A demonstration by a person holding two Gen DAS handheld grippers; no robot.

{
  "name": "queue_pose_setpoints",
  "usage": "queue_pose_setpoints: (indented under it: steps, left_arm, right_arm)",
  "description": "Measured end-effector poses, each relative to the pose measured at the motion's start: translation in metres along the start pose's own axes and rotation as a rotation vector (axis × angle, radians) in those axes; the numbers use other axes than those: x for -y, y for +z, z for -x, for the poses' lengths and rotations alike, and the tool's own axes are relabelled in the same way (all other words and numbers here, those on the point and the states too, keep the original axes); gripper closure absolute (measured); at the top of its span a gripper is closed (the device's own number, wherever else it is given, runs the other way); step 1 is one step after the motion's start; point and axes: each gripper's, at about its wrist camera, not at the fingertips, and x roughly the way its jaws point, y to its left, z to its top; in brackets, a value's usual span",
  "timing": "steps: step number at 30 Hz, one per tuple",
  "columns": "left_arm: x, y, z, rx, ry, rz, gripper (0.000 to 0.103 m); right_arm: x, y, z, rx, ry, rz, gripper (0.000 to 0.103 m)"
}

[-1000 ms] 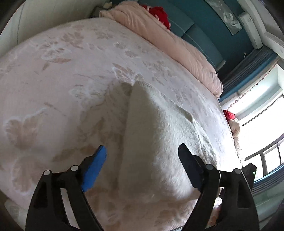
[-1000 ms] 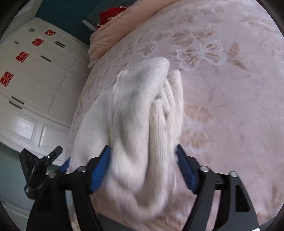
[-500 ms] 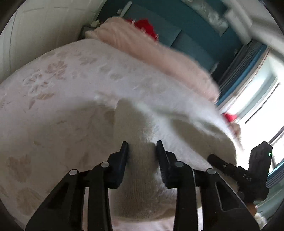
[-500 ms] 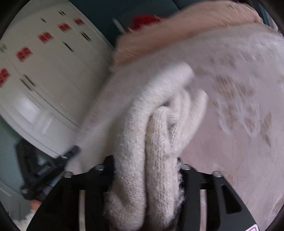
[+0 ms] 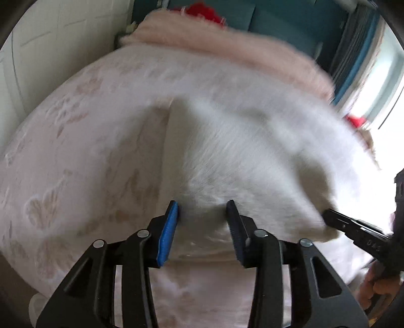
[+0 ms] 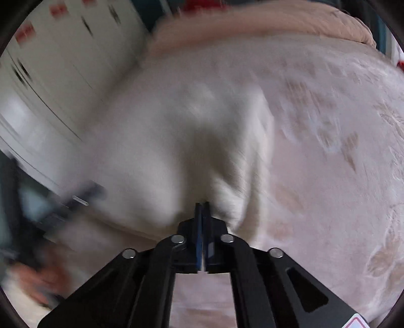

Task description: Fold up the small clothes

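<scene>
A cream fuzzy knitted garment (image 5: 252, 151) lies on the pink bed (image 5: 75, 151), its near edge raised. My left gripper (image 5: 202, 209) has a bunched fold of that edge between its blue pads; the jaws are opening a little while the cloth still fills the gap. In the right wrist view the same garment (image 6: 164, 138) shows creases running down to my right gripper (image 6: 202, 204), whose jaws are shut tight, pinching the cloth's near edge. The right gripper's tip (image 5: 328, 214) also shows at the garment's right corner. The left gripper (image 6: 83, 194) is a dark blur.
A pink duvet (image 5: 240, 55) is heaped along the far side of the bed, with something red (image 5: 207, 10) behind it. White wardrobe doors (image 6: 50, 75) stand to the left. A bright window (image 5: 378, 88) is at the right. A hand (image 5: 378, 285) grips the right tool.
Both grippers went from wide open around the garment to closing on its near edge. The right one shut fully. Both views have rolled and the garment's edge has lifted.
</scene>
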Motion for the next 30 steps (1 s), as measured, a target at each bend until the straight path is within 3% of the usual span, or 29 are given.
queue_pose_setpoints:
  steps: [3, 6, 8, 10, 15, 18, 20, 24, 26, 30]
  left_arm:
    - [0.003, -0.004, -0.001, 0.005, 0.035, -0.054, 0.059]
    - [0.000, -0.002, 0.000, -0.014, 0.037, -0.057, 0.057]
    - [-0.003, -0.003, -0.004, -0.022, 0.037, -0.039, 0.053]
    - [-0.001, -0.005, -0.005, -0.038, 0.033, -0.028, 0.049]
    - [0.004, -0.005, 0.018, -0.032, 0.034, -0.002, 0.051]
    - [0.011, -0.010, 0.041, -0.006, 0.036, -0.005, 0.051]
    - [0.019, -0.014, 0.053, 0.004, 0.056, -0.027, 0.048]
    - [0.034, -0.025, 0.078, 0.042, 0.086, -0.053, 0.027]
    - [0.042, -0.030, 0.088, 0.058, 0.092, -0.068, 0.022]
    - [0.054, -0.042, 0.097, 0.079, 0.137, -0.115, 0.018]
  right_arm:
    - [0.013, -0.008, 0.011, 0.023, 0.062, -0.098, 0.103]
    - [-0.013, -0.004, 0.041, 0.079, 0.057, -0.021, 0.103]
    - [-0.011, -0.008, 0.020, 0.018, -0.032, 0.030, 0.103]
    - [0.005, -0.012, -0.005, -0.035, -0.024, -0.004, 0.103]
    - [-0.015, -0.007, 0.046, 0.063, 0.000, -0.039, 0.103]
    - [-0.029, -0.011, 0.075, 0.127, -0.052, -0.030, 0.102]
    - [-0.036, -0.023, 0.094, 0.151, -0.092, -0.041, 0.092]
    - [-0.036, -0.041, 0.102, 0.172, -0.149, -0.085, 0.088]
    - [-0.032, -0.050, 0.101, 0.172, -0.151, -0.119, 0.084]
    - [-0.031, -0.072, 0.103, 0.184, -0.225, -0.157, 0.062]
